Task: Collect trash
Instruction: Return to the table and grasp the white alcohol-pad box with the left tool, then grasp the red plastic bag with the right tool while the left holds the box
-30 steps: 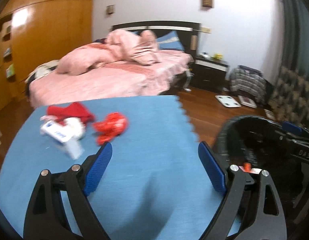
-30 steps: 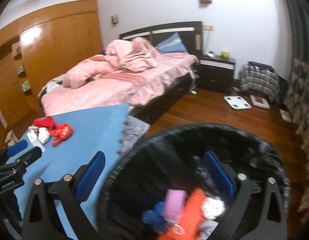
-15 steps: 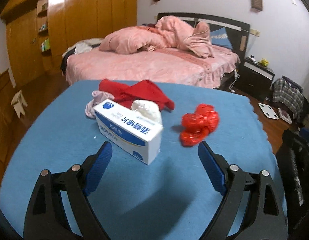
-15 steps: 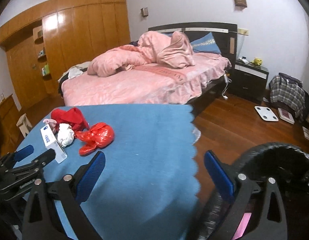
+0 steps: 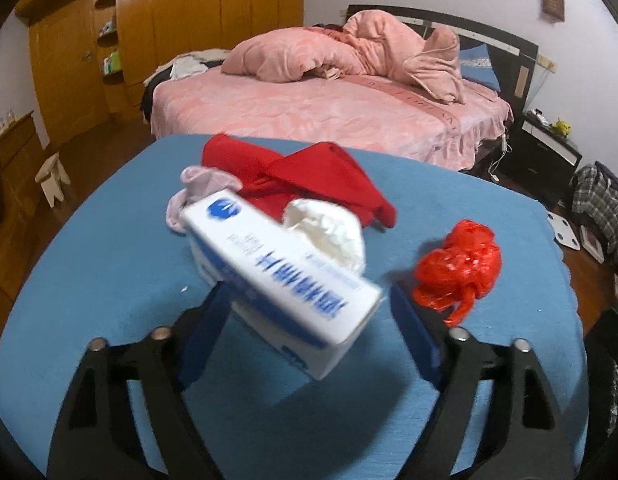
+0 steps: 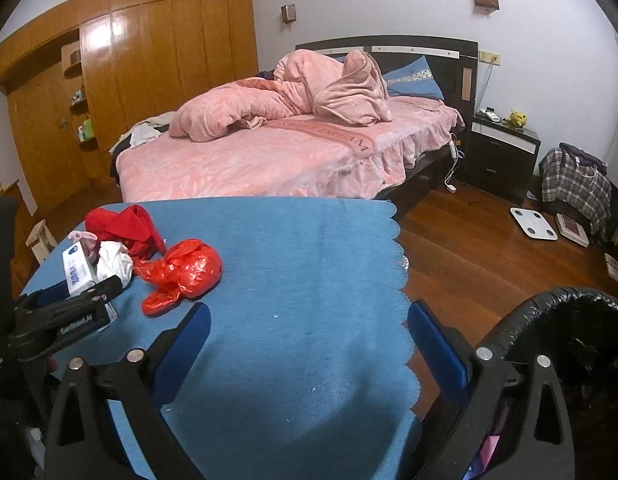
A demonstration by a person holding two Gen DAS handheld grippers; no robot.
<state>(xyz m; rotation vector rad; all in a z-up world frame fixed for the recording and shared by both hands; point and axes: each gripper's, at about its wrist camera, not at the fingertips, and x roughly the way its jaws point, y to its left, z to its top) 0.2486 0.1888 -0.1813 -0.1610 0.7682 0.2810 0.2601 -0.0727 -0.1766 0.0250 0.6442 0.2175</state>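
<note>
A white and blue carton (image 5: 277, 276) lies on the blue table (image 5: 109, 264), between the open fingers of my left gripper (image 5: 309, 328), which do not touch it. Behind it are a crumpled white tissue (image 5: 329, 232), a red cloth (image 5: 301, 184) and a pale pink item (image 5: 197, 192). A crumpled red plastic bag (image 5: 457, 268) lies to the right. In the right wrist view the carton (image 6: 79, 270), the red bag (image 6: 185, 272) and the left gripper (image 6: 69, 312) sit at far left. My right gripper (image 6: 305, 344) is open and empty above the table. The black-lined trash bin (image 6: 565, 360) is at lower right.
A pink bed (image 6: 289, 148) stands beyond the table. A dark nightstand (image 6: 501, 152), a white scale (image 6: 533, 224) and plaid clothes (image 6: 573, 188) are on the wooden floor to the right. Wooden wardrobes (image 6: 129, 80) line the left wall. A small stool (image 5: 53, 176) stands at left.
My left gripper swung from the bin to the trash pile and moved in until the carton sits between its fingers. My right gripper swung left, away from over the bin.
</note>
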